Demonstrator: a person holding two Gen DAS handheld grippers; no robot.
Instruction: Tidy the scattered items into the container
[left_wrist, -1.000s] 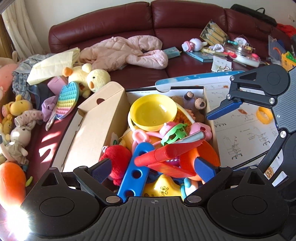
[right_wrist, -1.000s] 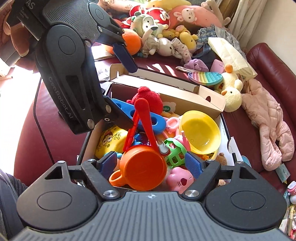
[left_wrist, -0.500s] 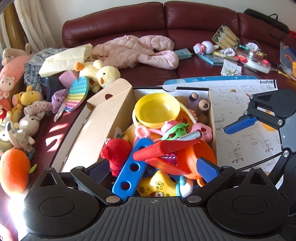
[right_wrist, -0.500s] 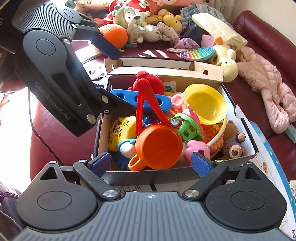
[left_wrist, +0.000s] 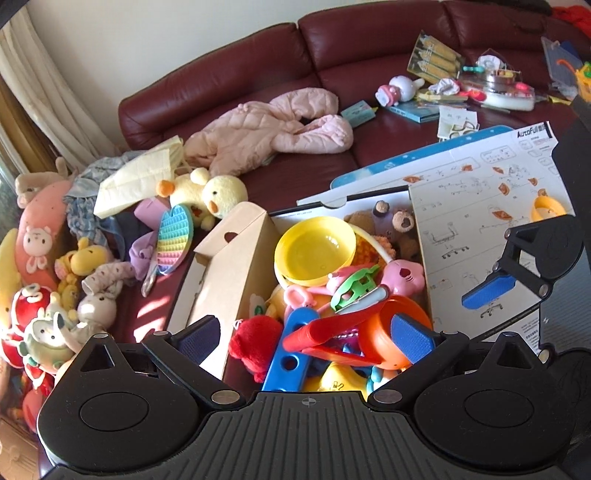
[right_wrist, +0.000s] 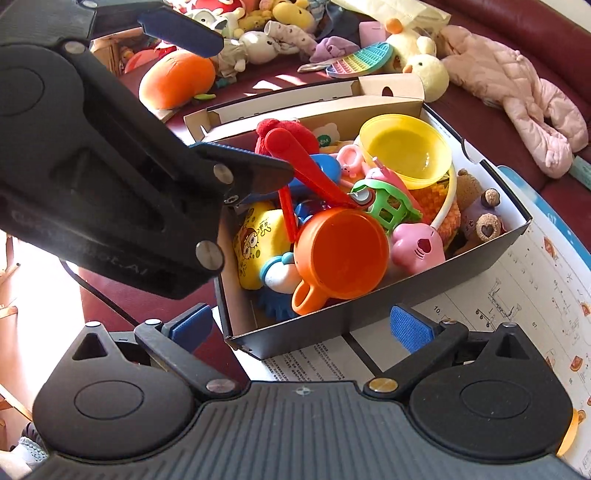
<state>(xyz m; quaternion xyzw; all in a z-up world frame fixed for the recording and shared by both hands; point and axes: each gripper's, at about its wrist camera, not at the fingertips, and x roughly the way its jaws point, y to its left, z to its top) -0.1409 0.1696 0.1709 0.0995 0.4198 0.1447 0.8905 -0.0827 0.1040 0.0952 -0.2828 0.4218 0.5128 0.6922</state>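
Note:
A cardboard box (left_wrist: 236, 273) (right_wrist: 369, 317) on the sofa is full of toys: a yellow bowl (left_wrist: 314, 251) (right_wrist: 406, 151), an orange cup (right_wrist: 340, 254) (left_wrist: 380, 332), red tongs (right_wrist: 299, 162) (left_wrist: 332, 328), a red plush (left_wrist: 255, 343) and a blue perforated bar (left_wrist: 291, 350). My left gripper (left_wrist: 306, 334) is open and empty above the box's near end. My right gripper (right_wrist: 301, 328) is open and empty, just outside the box's dark front wall. The left gripper also shows at the upper left of the right wrist view (right_wrist: 221, 110).
Plush toys (left_wrist: 74, 280), a yellow duck (left_wrist: 210, 192), a rainbow pop pad (left_wrist: 175, 236) and an orange plush (right_wrist: 177, 81) lie left of the box. A pink jacket (left_wrist: 273, 129) lies behind. An instruction sheet (left_wrist: 491, 206) lies right of the box, with clutter (left_wrist: 480, 81) beyond.
Both grippers have pulled back from the box. The right one was over the orange cup and now sits outside the front wall. The toys in the box stayed put.

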